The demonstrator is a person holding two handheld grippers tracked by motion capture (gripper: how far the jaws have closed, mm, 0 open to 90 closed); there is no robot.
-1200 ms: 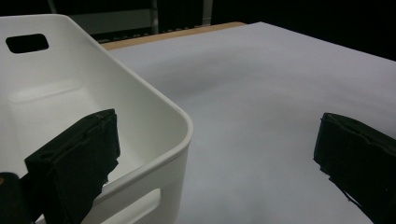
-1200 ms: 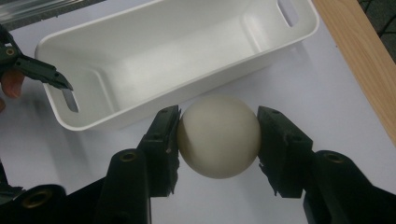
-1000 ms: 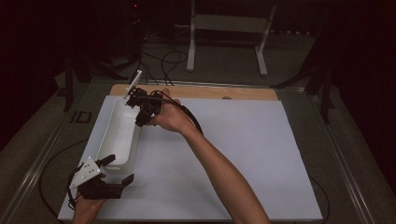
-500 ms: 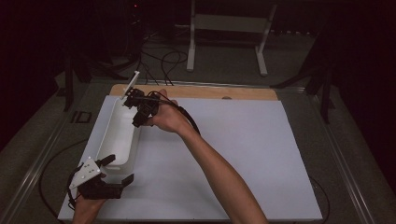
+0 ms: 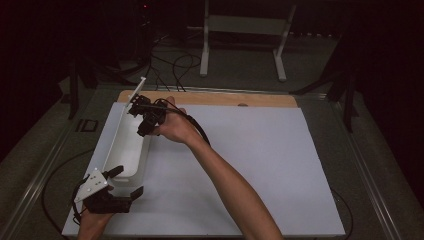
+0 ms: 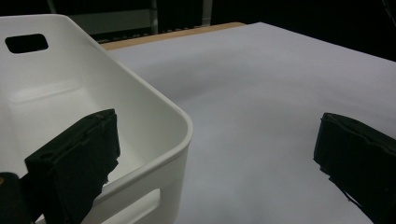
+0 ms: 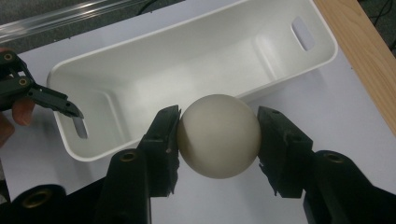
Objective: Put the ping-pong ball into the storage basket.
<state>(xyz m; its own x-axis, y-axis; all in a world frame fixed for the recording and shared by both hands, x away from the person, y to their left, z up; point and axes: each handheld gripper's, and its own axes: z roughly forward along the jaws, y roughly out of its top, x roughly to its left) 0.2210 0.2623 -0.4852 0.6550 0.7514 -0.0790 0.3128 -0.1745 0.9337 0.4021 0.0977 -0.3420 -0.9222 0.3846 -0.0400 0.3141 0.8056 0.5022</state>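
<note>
A long white bin (image 5: 125, 147) lies along the left side of the white table sheet (image 5: 250, 160). My right gripper (image 5: 142, 119) hovers at the bin's far part. In the right gripper view it (image 7: 218, 154) is shut on a cream ball (image 7: 218, 133), held just above the rim of the bin (image 7: 187, 60). My left gripper (image 5: 129, 181) stands open at the bin's near end. In the left gripper view it (image 6: 215, 158) has one jaw inside the bin (image 6: 154, 121) and the other outside over the sheet. One left fingertip (image 7: 70, 109) reaches the bin's handle slot.
A wooden strip (image 5: 210, 98) borders the table's far edge. Cables (image 5: 170, 65) and a white metal stand (image 5: 240, 30) are on the floor beyond. The sheet stretches wide to the right of the person's forearm (image 5: 225, 180).
The right hand with the ball has drifted slightly left toward the bin. The left gripper has stayed where it was.
</note>
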